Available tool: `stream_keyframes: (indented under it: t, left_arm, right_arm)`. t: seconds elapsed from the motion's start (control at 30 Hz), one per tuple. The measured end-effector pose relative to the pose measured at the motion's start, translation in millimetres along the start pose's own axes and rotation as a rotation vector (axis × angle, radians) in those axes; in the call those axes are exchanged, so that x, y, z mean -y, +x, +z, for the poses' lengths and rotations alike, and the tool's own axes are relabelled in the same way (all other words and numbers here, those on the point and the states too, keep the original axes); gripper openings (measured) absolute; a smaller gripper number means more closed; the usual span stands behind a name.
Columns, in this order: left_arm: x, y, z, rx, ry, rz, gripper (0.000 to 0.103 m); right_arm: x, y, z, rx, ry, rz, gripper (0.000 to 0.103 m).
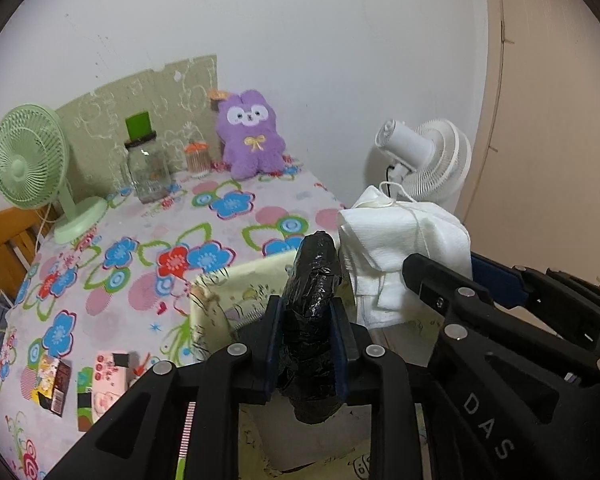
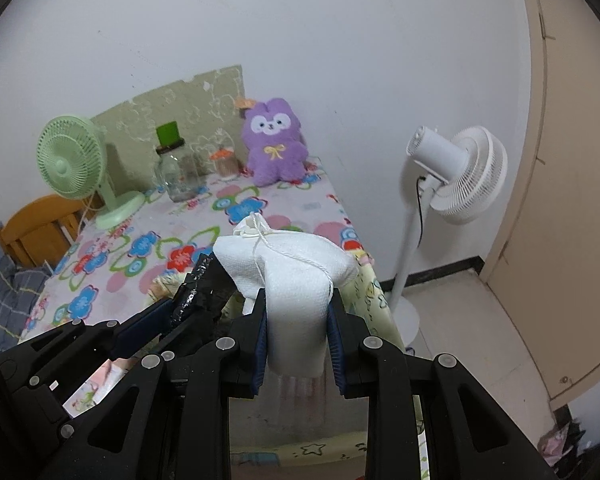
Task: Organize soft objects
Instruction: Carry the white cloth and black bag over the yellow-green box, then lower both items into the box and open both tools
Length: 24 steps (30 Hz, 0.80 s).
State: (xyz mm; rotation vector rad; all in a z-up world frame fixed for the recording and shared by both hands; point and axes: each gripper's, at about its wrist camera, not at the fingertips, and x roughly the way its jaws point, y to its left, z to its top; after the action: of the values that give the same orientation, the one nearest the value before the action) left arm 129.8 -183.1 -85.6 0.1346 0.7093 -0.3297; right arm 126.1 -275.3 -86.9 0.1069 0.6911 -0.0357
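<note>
My left gripper is shut on a roll of black plastic bags and holds it upright over a pale yellow fabric storage box. My right gripper is shut on a white fabric bundle tied with string, held over the same box. The two grippers are side by side; the white bundle shows in the left wrist view and the black roll in the right wrist view. A purple plush toy sits at the table's far edge against the wall.
The floral tablecloth carries a green desk fan, a glass jar, a small orange-lidded container and small boxes at the near left. A white standing fan is on the floor at right, near a beige door.
</note>
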Motion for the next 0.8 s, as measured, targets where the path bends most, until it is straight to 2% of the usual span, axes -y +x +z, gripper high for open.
stream_keyframes:
  t: [0.07,0.17,0.23,0.37,0.57,0.7,0.8]
  left_arm:
    - [1,5,-2,-0.013,0.004,0.005,0.028]
    - [1,11,-4,-0.037,0.003,0.020,0.044]
    - [1,15,-5,-0.060,-0.002,0.031,0.064]
    - [-2,21,-6,-0.082,-0.007,0.046,0.069]
    - [3,20,-8,-0.091,0.027,0.017,0.089]
    - [3,21,-7,-0.095,0.033,0.014,0.090]
    - [3,21,-7,-0.099,0.032,0.007,0.091]
  right_arm:
    - [3,6,-3,-0.016,0.004,-0.003,0.029]
    - [6,15,-7,-0.040,0.012,-0.007,0.029]
    - [7,19,-8,-0.050,0.016,-0.009,0.029]
    - [7,27,-10,-0.067,0.021,-0.007,0.029]
    - [5,36,-10,-0.096,0.014,0.000,0.034]
    - [4,37,-9,-0.101,0.012,-0.008,0.044]
    - [4,36,-9,-0.106,0.009,0.002,0.059]
